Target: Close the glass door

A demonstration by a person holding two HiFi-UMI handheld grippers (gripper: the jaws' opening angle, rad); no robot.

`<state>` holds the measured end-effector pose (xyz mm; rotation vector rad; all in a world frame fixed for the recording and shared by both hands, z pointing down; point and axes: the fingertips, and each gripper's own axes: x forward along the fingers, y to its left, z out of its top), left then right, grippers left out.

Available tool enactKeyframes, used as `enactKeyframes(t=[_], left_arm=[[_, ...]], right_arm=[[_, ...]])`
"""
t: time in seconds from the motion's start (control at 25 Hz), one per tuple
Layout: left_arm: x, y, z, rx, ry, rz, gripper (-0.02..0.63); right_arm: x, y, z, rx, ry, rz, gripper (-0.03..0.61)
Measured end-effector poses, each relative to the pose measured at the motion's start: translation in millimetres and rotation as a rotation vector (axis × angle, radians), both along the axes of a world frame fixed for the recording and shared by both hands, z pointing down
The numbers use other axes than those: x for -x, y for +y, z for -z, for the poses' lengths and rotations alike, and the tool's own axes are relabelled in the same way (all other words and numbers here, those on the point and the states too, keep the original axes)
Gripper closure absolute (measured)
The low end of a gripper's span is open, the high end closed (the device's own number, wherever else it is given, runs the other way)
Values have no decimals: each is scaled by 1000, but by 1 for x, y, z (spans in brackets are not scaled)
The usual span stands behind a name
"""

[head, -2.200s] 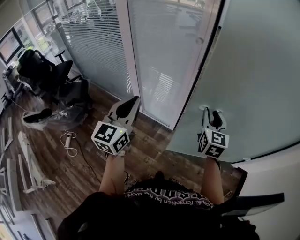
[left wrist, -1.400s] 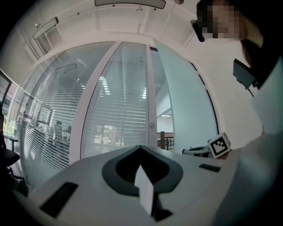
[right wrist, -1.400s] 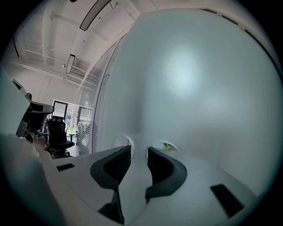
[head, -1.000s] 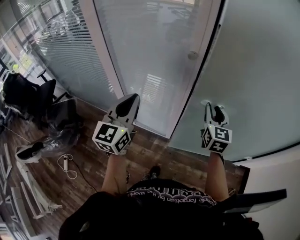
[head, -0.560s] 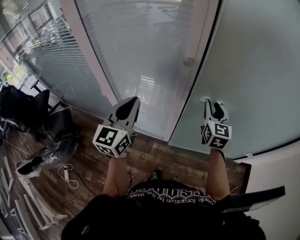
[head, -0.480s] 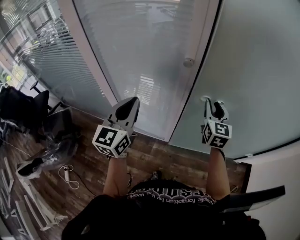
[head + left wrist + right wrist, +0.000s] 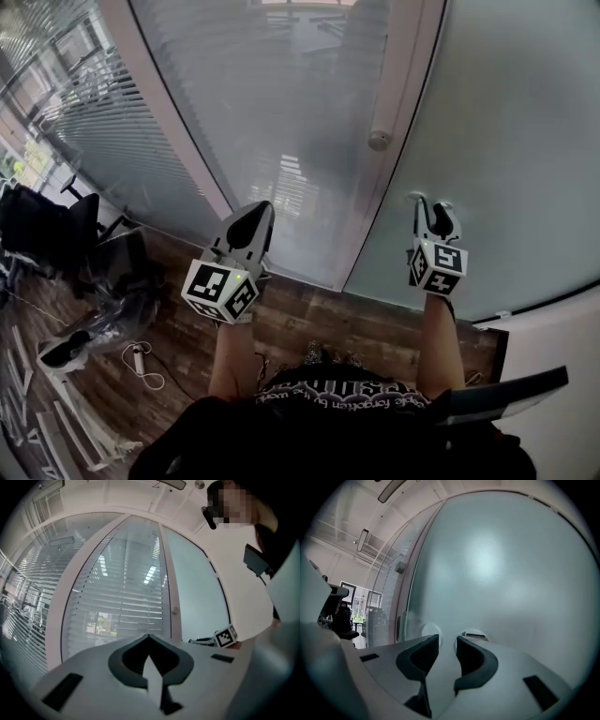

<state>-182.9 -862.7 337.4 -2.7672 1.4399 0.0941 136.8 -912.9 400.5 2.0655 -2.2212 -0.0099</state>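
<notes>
The right tongs (image 7: 429, 208), slightly apart, are pointing tips-first at the frosted glass door (image 7: 506, 131) — its edge is sitting just beside the white frame (image 7: 398, 84). The left tongs (image 7: 255, 214) are hanging closed, empty.

The door (image 7: 511, 141) fills the right, its edge beside the post (image 7: 398, 84). Far left stand blinds (image 7: 103, 103), with chairs (image 7: 66, 234) left on the floor (image 7: 309, 323). The right tongs (image 7: 431, 208) sit just before the door.

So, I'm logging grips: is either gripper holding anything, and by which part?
Nothing is held. The left gripper is shut on air; the right gripper has jaws apart at the glass door, nothing between them.
</notes>
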Motion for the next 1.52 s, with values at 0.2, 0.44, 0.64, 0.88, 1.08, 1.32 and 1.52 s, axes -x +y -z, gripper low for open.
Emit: enactKeyframes(t=[0.2,0.44,0.64,0.88,1.08,1.32,1.52], left_arm=[[-1,-5,3,-9,-13,-4,612],[-5,-6,4,-13,-15,-18,612],[-4,-3,1,-5,-17,-27,612],[0,-1,6,-8,-17,-23,612],[-3,0,6,-7,-18,-37,612],[-7,5,13,-6,9,-59,612],[-20,6,11,-5,14,-81,612]], right_arm=[[-4,-7,0,-4,1,-19,459],[-6,-12,0,-6,-1,-29,459],[-7,-15,-1,-4,-8,-41,459],[-7,-16,1,0,-7,-47,459],[-7,-17,-1,6,-10,-50,459],[-2,5,3,43,42,-18,459],[6,46,20,-4,-4,30,460]])
